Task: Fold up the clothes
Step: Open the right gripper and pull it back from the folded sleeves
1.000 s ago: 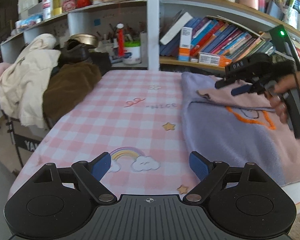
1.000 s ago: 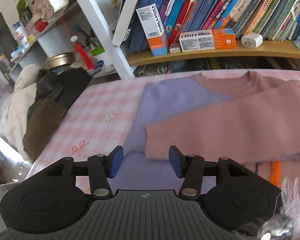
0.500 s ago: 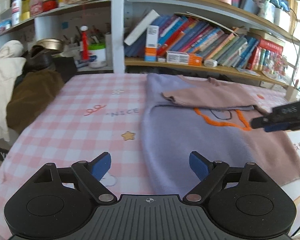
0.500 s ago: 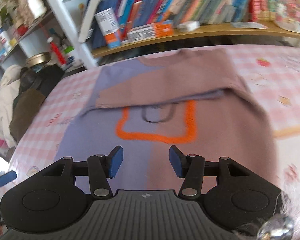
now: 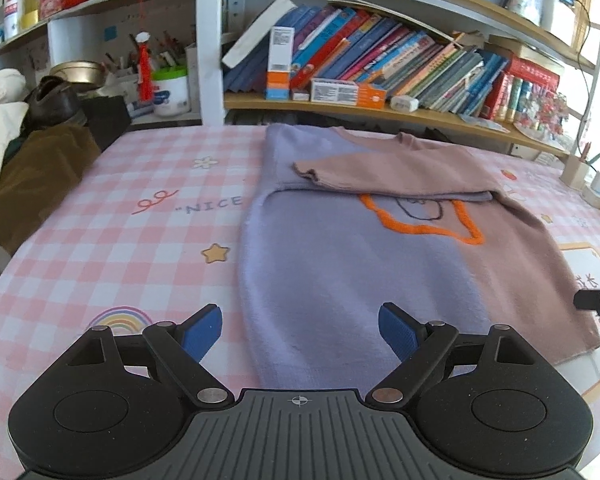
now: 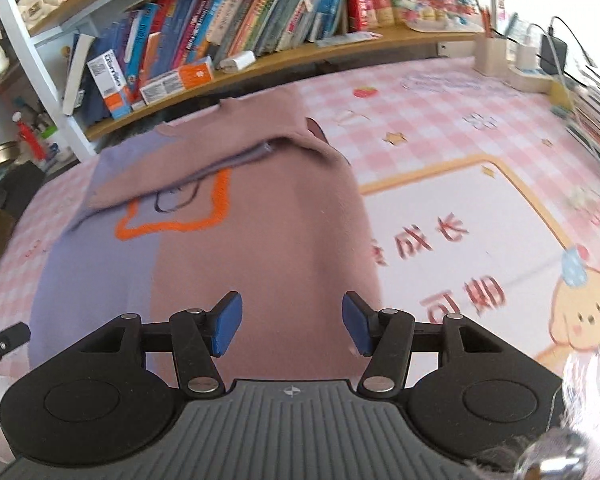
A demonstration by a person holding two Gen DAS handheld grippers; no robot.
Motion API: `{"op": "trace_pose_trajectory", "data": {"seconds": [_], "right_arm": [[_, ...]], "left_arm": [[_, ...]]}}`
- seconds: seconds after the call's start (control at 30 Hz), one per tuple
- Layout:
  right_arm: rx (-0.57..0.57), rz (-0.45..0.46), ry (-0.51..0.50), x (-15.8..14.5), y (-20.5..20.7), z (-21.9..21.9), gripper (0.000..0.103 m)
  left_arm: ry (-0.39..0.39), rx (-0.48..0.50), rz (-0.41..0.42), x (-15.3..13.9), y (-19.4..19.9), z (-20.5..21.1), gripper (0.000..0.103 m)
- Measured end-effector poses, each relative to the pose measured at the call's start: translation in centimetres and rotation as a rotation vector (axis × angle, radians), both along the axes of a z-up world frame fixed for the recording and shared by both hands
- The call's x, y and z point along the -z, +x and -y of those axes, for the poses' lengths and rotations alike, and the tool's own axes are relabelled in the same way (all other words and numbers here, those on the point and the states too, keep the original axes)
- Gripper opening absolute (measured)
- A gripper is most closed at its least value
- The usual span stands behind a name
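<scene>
A sweater, half lilac and half dusty pink with an orange outline on the chest [image 5: 380,248], lies flat on the pink checked tablecloth [image 5: 140,220]. Both sleeves are folded across its chest. My left gripper [image 5: 300,330] is open and empty, just above the lilac hem. My right gripper [image 6: 292,328] is open and empty above the pink half of the sweater [image 6: 260,240] near its hem. The tip of the right gripper shows at the right edge of the left wrist view [image 5: 598,302].
Bookshelves with books [image 5: 380,60] run along the far side of the table. A pile of brown and cream clothes [image 5: 28,168] lies at the far left. A pen pot and chargers [image 6: 520,56] stand at the far right corner.
Both grippers have pulled back from the sleeves to the sweater's near hem. The left has swung right over the lilac side, the right over the pink side.
</scene>
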State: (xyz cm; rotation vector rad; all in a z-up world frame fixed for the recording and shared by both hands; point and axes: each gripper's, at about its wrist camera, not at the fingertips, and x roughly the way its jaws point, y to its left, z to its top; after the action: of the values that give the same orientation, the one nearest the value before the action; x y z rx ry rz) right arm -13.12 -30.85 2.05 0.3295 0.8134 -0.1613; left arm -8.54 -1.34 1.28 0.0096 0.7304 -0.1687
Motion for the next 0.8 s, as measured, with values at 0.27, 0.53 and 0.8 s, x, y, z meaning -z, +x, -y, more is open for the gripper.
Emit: {"op": "trace_pose_trajectory", "data": {"seconds": [0.27,0.53,0.8], "right_arm": [[-0.017,0.005,0.001,0.1,-2.0,1.3,0.058],[-0.046,-0.014,0.013,0.3,-4.6,3.1,0.059],[-0.047,-0.045,0.044,1.2,-7.2,5.2,0.059]], "left_arm": [[0.04,0.03,-0.002,-0.4,-1.4,3.0,0.088],[0.067,0.037,-0.024,-0.2,-4.0,5.8,0.088],[0.092,0.028,-0.057,0.2,-6.7,7.8,0.088]]}}
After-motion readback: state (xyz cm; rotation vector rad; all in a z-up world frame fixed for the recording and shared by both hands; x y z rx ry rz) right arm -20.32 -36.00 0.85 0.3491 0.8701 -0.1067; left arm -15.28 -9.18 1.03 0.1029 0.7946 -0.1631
